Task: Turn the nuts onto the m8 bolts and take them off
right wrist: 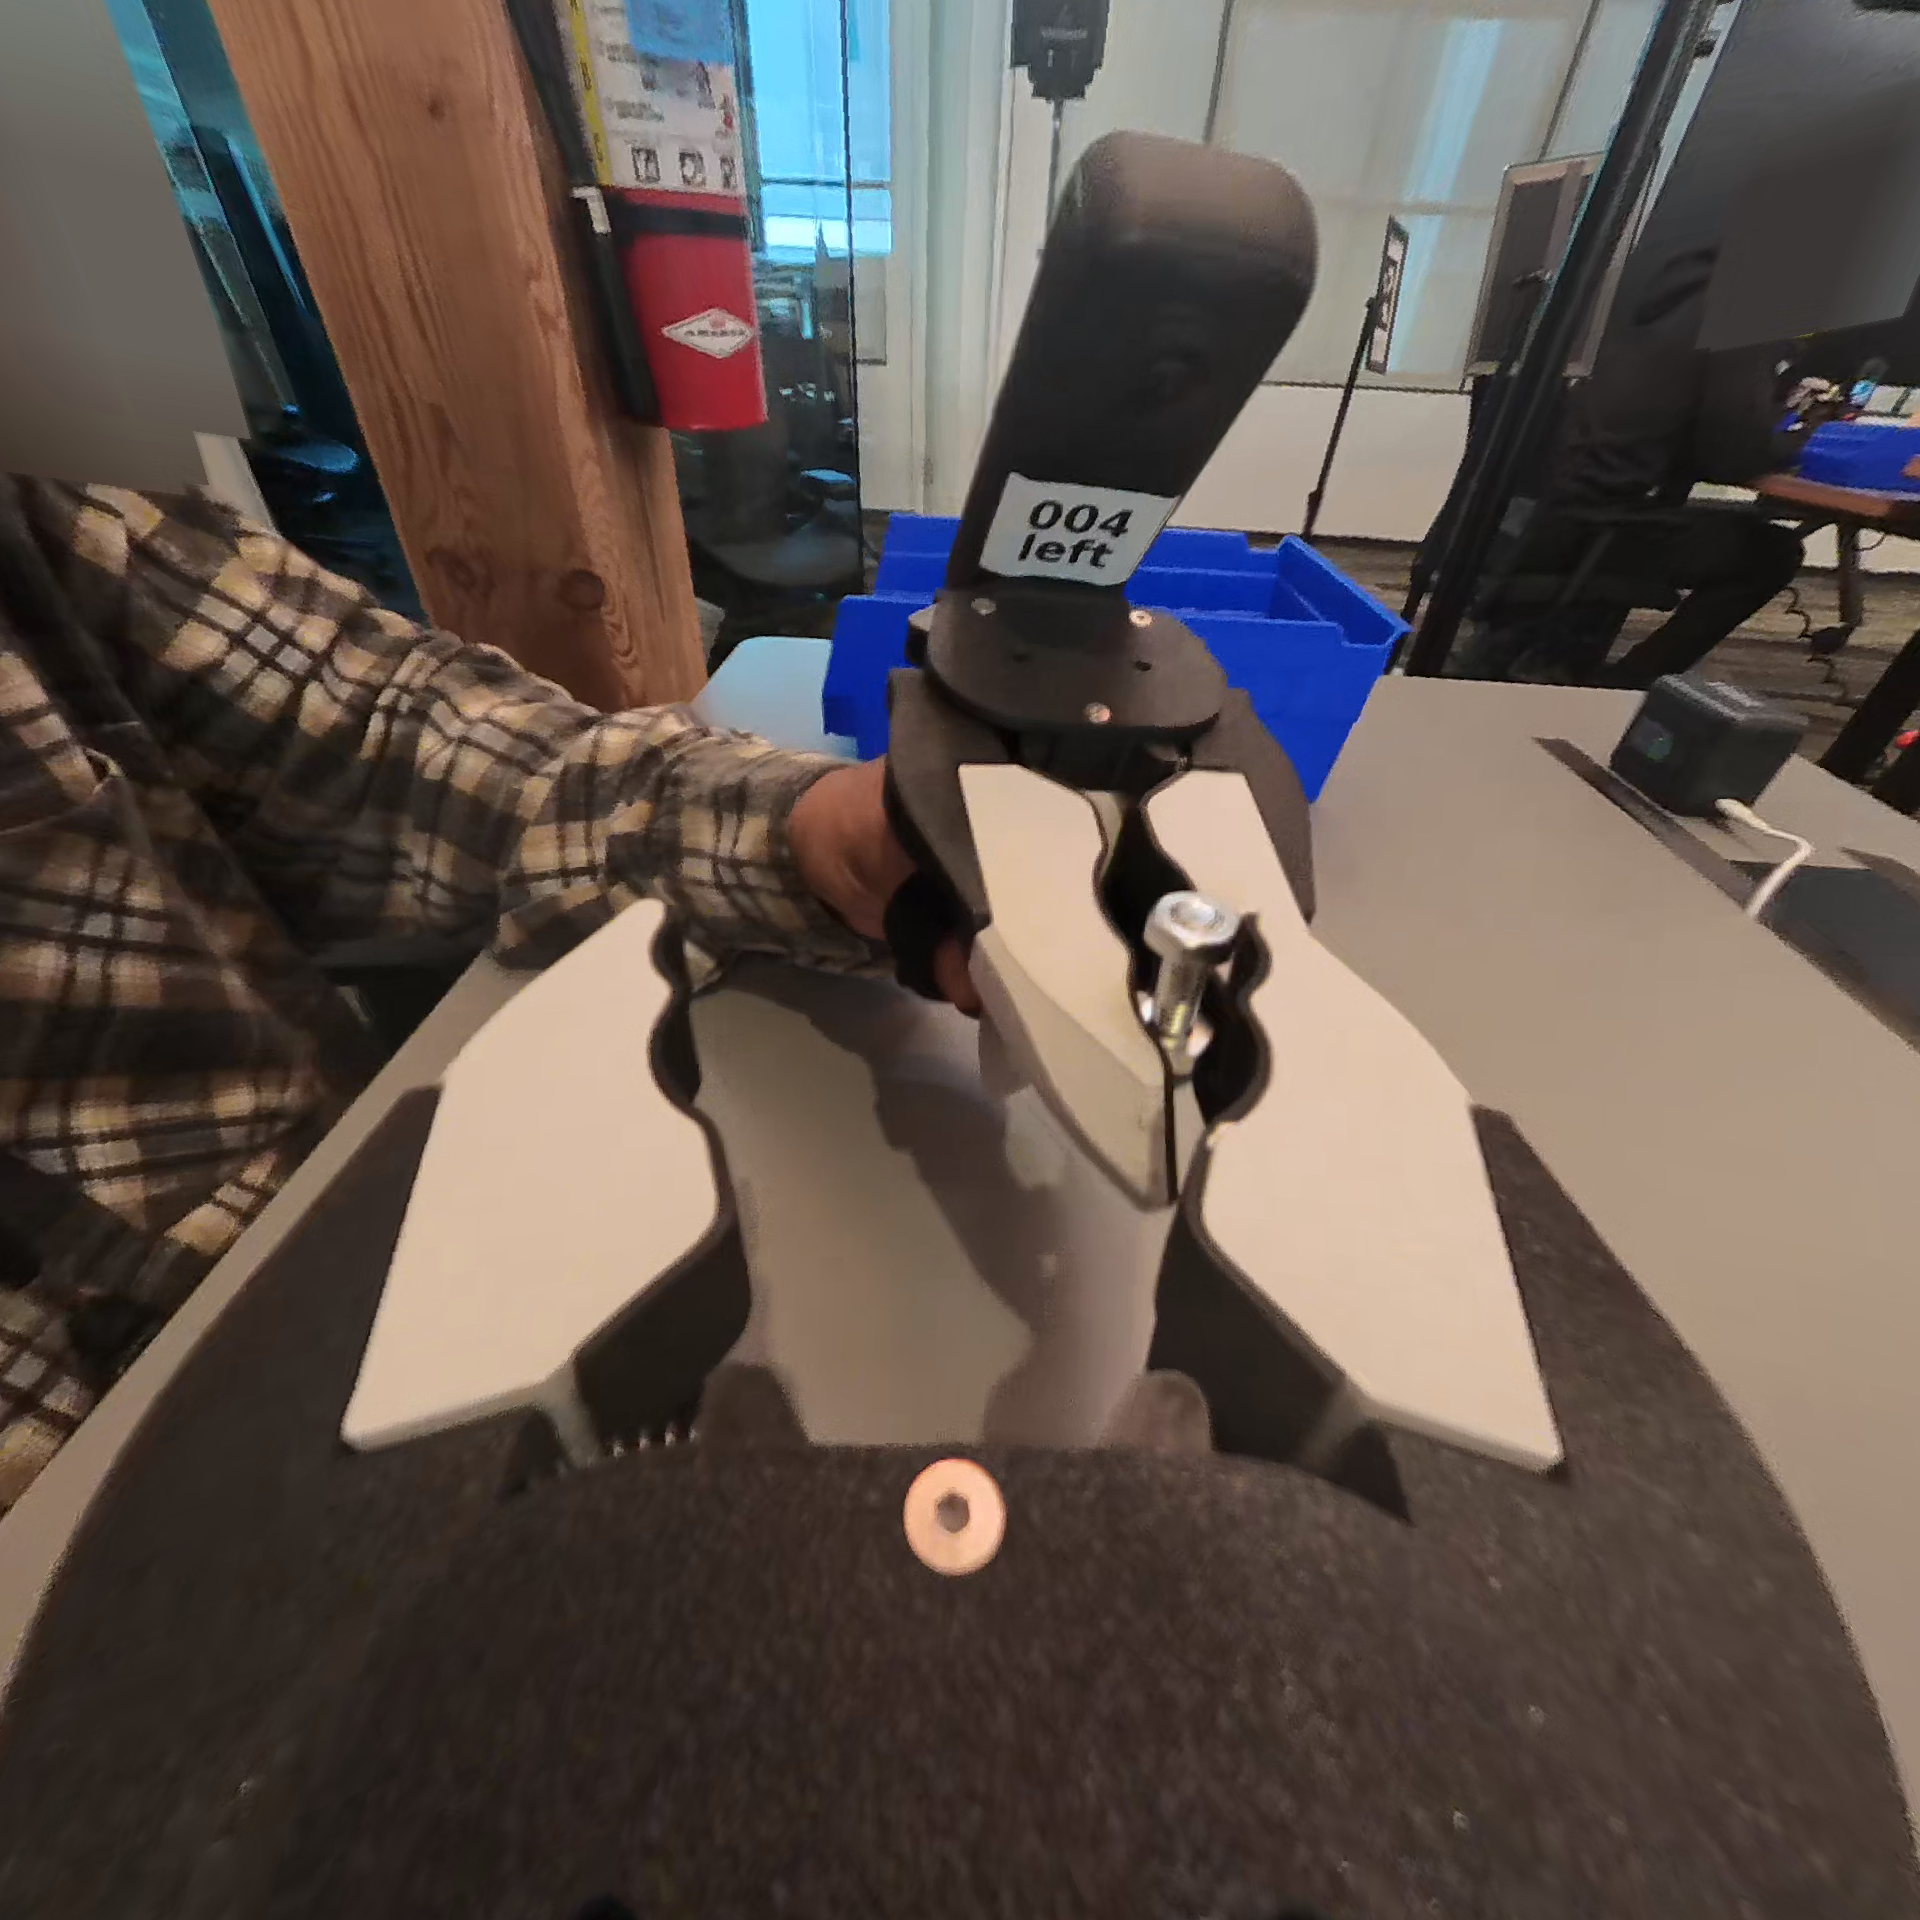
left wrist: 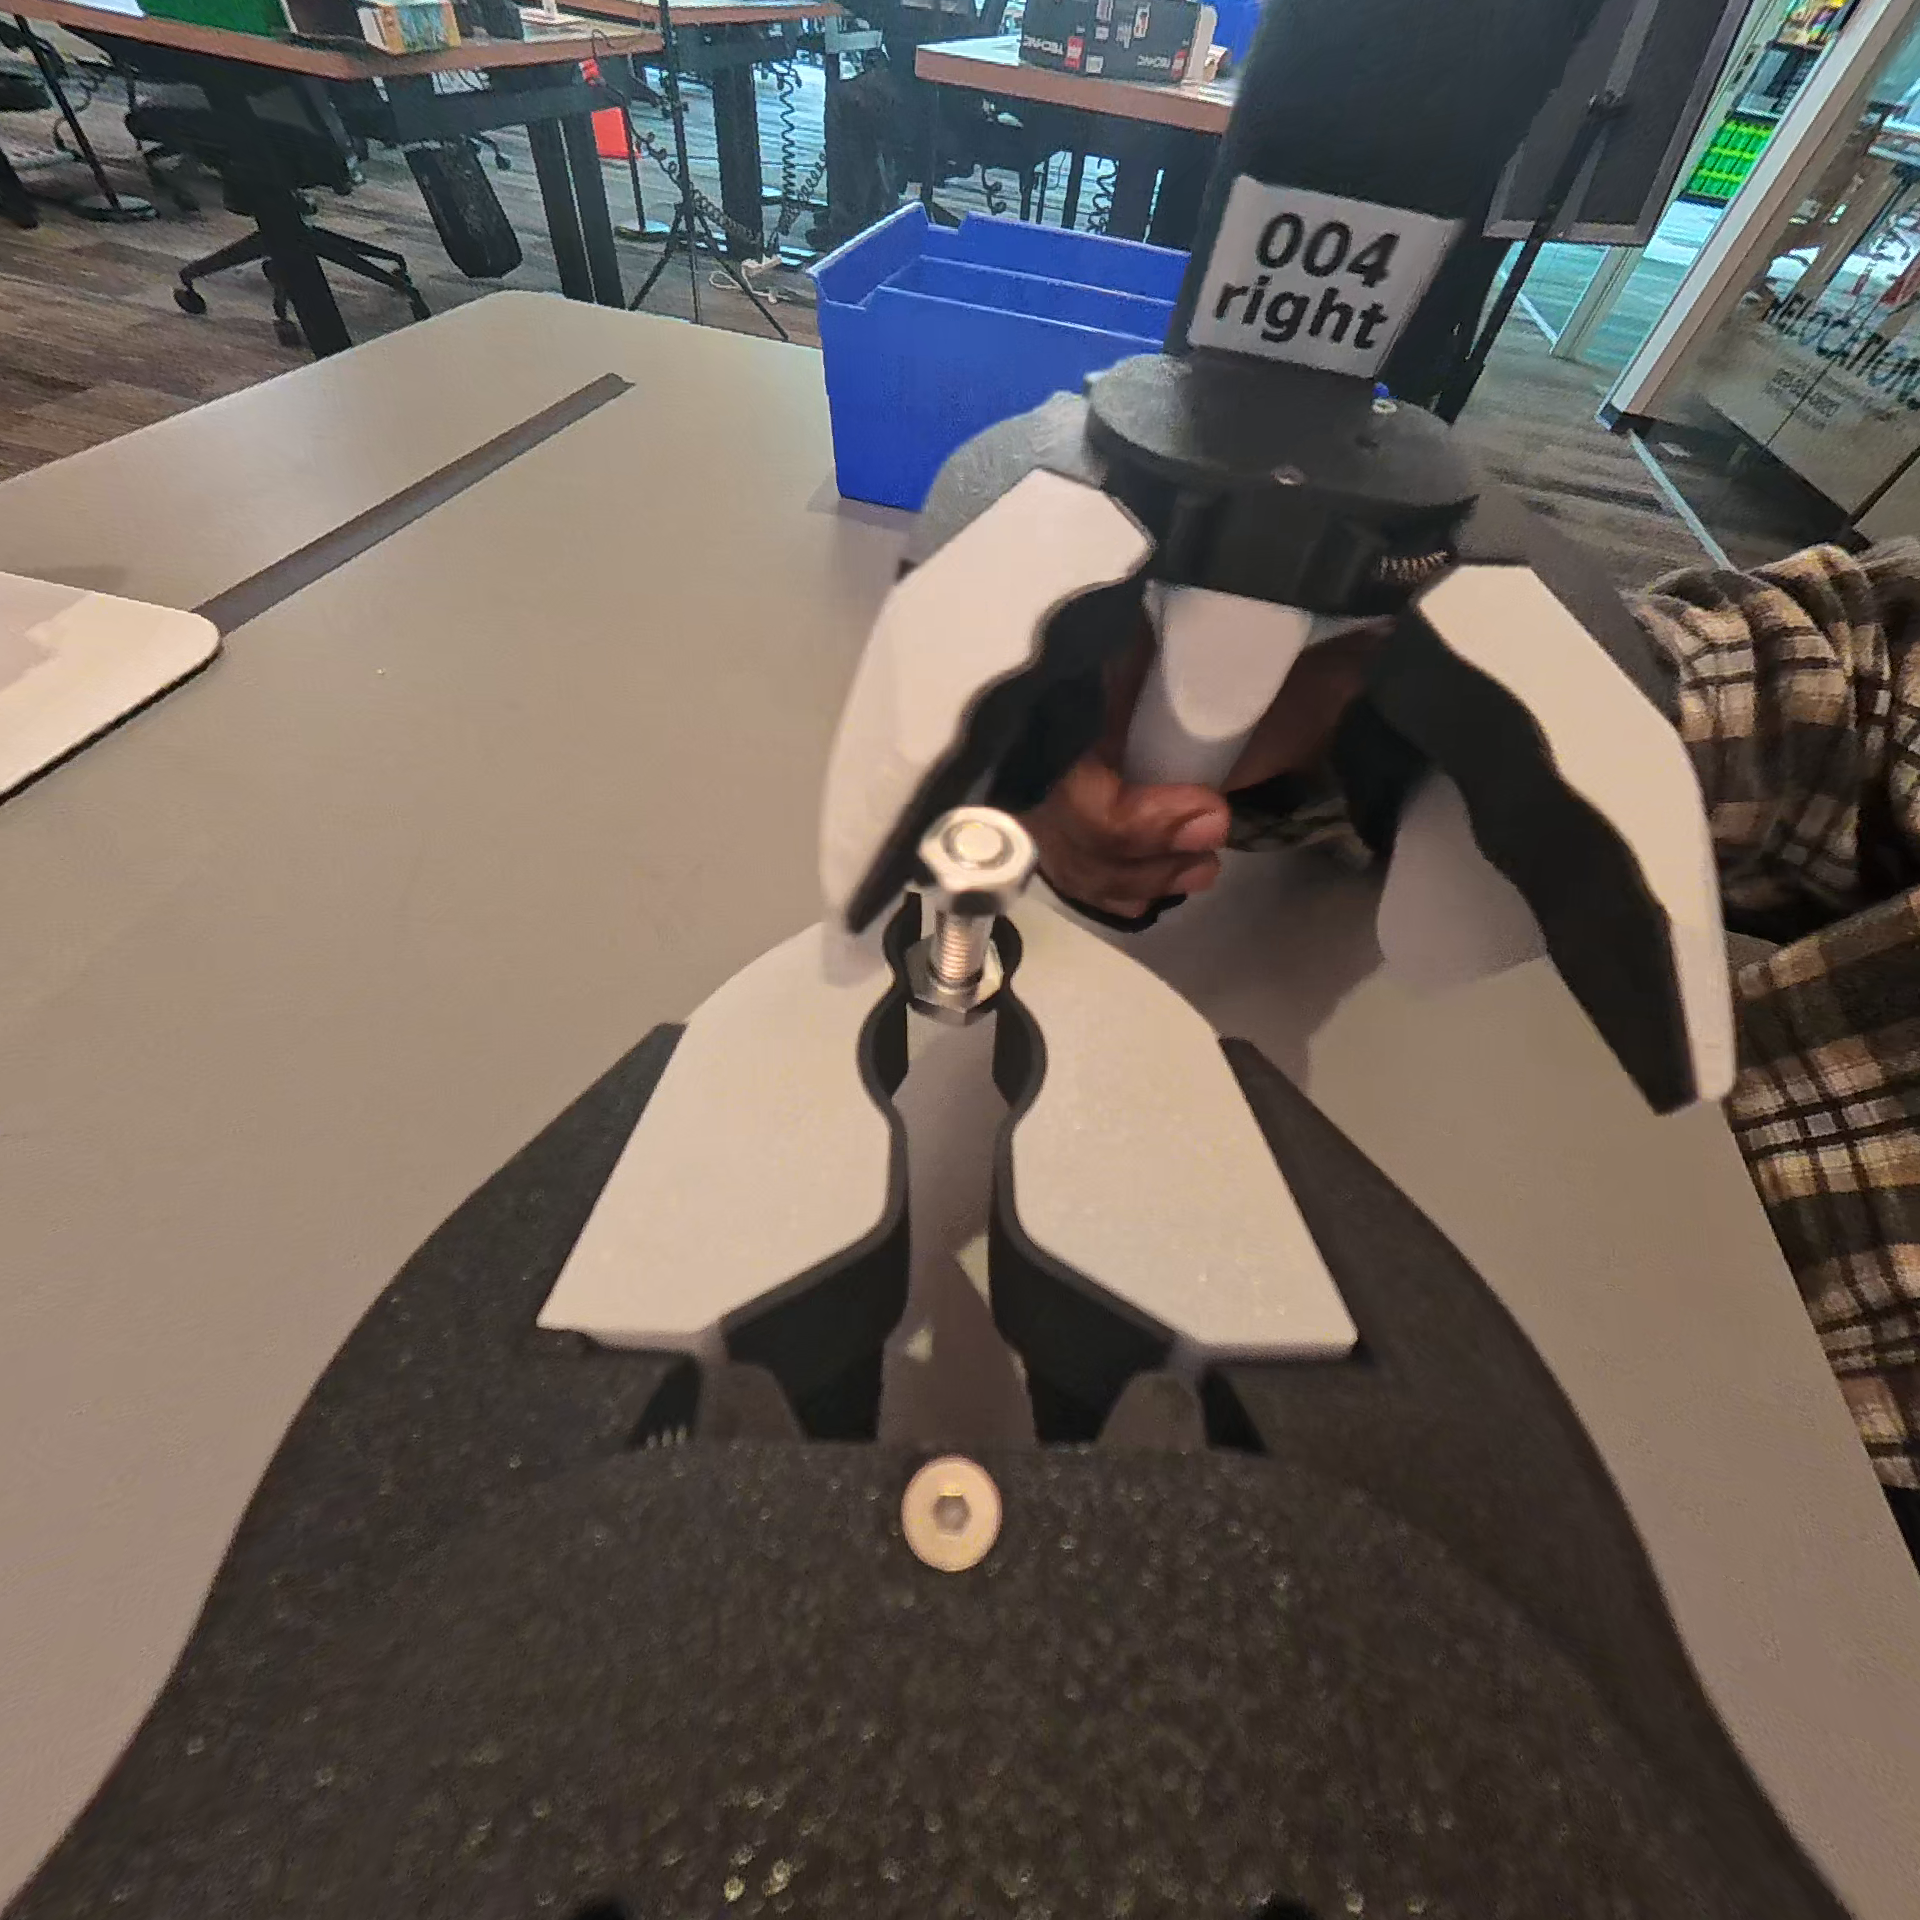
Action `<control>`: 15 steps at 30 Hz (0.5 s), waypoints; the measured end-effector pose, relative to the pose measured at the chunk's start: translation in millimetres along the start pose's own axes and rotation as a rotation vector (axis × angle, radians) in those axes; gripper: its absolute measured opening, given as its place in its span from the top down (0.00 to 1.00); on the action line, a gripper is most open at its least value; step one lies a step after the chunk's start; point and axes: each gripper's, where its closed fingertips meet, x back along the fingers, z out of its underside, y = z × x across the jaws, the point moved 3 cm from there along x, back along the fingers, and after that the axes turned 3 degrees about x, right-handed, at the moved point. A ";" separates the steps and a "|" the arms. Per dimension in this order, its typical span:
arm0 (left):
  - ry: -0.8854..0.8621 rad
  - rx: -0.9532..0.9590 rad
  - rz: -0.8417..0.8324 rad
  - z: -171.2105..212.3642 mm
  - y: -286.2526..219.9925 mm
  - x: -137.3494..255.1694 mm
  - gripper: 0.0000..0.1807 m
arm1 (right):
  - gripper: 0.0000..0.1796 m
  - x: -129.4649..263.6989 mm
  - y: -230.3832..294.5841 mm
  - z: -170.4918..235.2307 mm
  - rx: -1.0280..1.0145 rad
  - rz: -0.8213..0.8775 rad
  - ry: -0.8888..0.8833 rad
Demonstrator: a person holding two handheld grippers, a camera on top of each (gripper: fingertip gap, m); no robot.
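A silver M8 bolt stands head up, with a hex nut low on its thread. My left gripper is shut on the nut, which sits in the notch between its fingertips above the grey table. My right gripper is wide open and holds nothing. It faces the left one, and its right finger lies beside the bolt. In the left wrist view one right-gripper fingertip touches or nearly touches the bolt head.
A blue bin stands at the table's far edge behind the grippers. A white pad lies at the left, beside a dark strip. A small black box with a white cable sits at the right. A plaid sleeve reaches in. The grippers' ends are close to 6 cm from one another.
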 end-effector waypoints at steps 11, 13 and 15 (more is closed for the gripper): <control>0.011 -0.006 0.007 0.7 -2.7 -2.0 0.94 | 0.48 3.1 -0.4 0.4 0.041 0.016 0.012; 0.009 -0.009 0.008 -0.1 -2.9 -1.0 0.94 | 0.50 14.0 3.0 0.0 0.058 0.035 0.020; 0.010 -0.008 0.009 -0.6 -3.1 -0.7 0.94 | 0.54 21.8 0.5 -4.5 0.056 0.058 -0.016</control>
